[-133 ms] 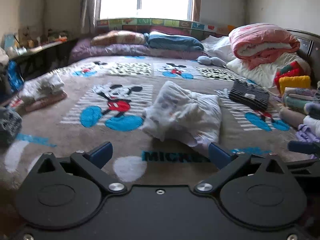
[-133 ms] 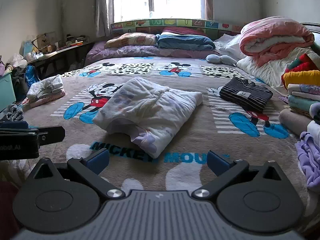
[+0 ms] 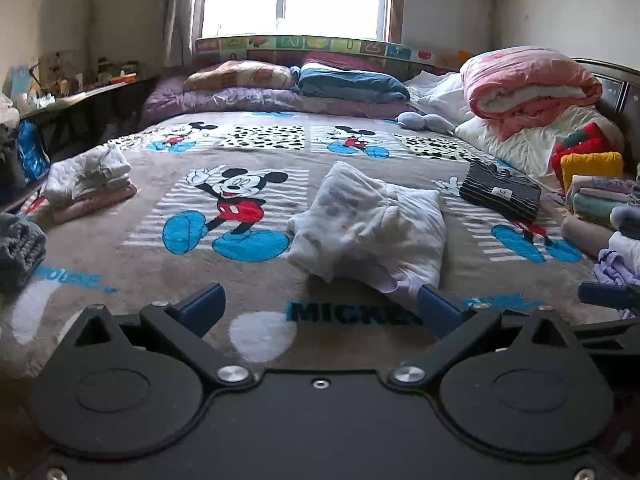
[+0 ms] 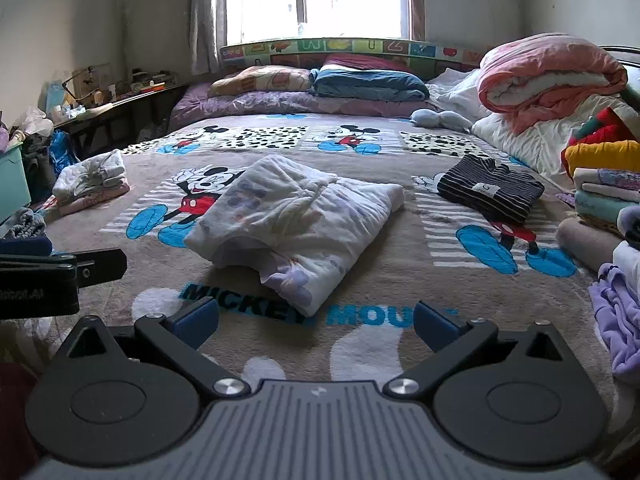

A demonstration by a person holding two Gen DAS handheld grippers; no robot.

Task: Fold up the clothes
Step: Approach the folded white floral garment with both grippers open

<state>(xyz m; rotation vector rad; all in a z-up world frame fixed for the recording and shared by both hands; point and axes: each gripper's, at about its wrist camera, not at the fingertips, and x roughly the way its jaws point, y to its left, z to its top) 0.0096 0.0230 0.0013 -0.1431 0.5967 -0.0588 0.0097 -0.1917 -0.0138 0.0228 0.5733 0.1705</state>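
Note:
A white printed garment (image 3: 368,224) lies loosely folded on the Mickey Mouse blanket (image 3: 256,152) in the middle of the bed; it also shows in the right wrist view (image 4: 296,224). My left gripper (image 3: 320,310) is open and empty, low over the blanket just short of the garment's near edge. My right gripper (image 4: 316,322) is open and empty, also just short of the garment. The left gripper's body (image 4: 52,276) shows at the left edge of the right wrist view.
A folded dark striped garment (image 4: 490,190) lies to the right. Stacked folded clothes (image 4: 604,188) and a purple garment (image 4: 616,320) line the right edge. A small folded pile (image 3: 90,184) sits at the left. Pillows and a pink quilt (image 3: 528,88) lie at the head.

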